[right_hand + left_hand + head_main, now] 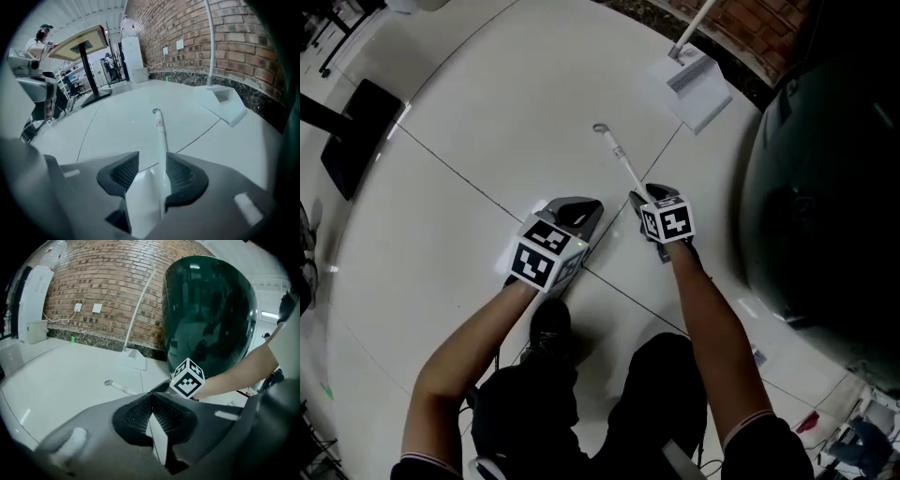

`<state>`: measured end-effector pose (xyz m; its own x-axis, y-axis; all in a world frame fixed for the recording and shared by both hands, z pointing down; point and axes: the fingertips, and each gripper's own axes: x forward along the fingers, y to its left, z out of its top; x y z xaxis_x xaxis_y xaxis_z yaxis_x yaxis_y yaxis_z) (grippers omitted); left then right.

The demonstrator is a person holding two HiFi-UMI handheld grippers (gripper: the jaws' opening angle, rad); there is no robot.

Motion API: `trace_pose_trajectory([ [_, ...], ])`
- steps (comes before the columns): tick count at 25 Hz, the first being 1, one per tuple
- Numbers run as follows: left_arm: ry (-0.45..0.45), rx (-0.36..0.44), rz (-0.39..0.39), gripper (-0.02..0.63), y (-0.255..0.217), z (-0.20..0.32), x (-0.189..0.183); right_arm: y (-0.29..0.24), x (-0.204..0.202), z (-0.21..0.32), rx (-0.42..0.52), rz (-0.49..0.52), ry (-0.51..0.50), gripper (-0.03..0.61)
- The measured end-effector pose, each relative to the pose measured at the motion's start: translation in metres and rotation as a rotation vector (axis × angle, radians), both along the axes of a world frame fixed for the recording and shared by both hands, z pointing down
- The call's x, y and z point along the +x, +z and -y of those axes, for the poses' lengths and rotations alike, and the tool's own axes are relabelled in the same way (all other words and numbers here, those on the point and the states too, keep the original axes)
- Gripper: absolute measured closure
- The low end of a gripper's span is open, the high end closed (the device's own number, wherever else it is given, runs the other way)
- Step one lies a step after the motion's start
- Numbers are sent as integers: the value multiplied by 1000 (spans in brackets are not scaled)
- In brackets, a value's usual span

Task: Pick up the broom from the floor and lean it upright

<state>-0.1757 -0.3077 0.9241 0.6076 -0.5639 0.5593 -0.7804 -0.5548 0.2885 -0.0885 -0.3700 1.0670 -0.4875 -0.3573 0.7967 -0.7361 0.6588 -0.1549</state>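
Broom: its handle (619,155) (160,133) lies flat on the white floor (487,112), with the looped end pointing toward the brick wall (108,287).
Right gripper (645,195) (152,161): jaws spread and set low over the handle, which runs between them closer to one pad; neither pad presses on it.
Left gripper (577,214) (152,404): jaws pressed together with nothing between them, just beside the right gripper.
Dustpan (698,89) (220,101): at the foot of the wall, its long handle upright.

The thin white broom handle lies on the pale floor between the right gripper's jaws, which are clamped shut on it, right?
Not clamped. The thin white broom handle lies on the pale floor between the right gripper's jaws, but they stand open around it, as the right gripper view shows.
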Motion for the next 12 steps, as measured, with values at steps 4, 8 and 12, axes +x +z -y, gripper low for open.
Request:
trace_pose_trajectory([
  [4,16,-14,8,612,4,-3,-5,17,-8,19,10,-27,5,393],
  [8,20,-4,-7,612,0,-1,-10,29,-20,34,4,-37,-7,388],
  [12,32,-1,-26,612,1,-2,-15,39,-19,37,-5,-89,-10,497],
])
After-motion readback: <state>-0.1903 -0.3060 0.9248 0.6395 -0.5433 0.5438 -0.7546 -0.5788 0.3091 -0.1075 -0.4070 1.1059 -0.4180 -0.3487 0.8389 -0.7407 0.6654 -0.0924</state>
